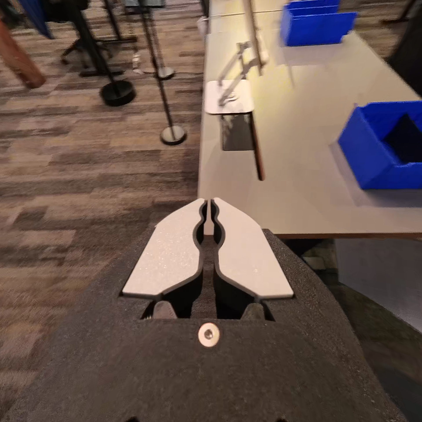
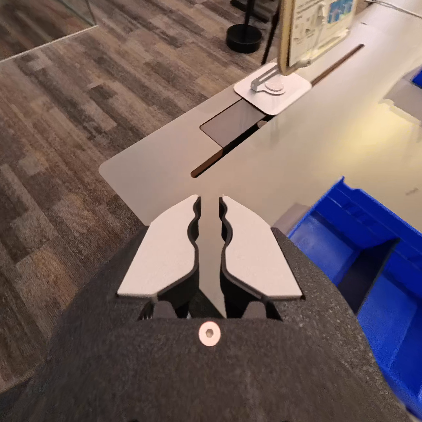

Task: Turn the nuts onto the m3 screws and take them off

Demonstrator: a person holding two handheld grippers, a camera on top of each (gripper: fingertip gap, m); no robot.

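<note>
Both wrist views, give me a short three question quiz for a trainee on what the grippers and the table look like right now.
1. True or false: the left gripper holds a nut.
2. Which gripper shows the wider gap between its fingers?
3. The blue bin lies on which side of the right gripper? A) left B) right C) directly beneath

Key: 1. False, nearly closed and empty. 2. The right gripper. 3. B.
</note>
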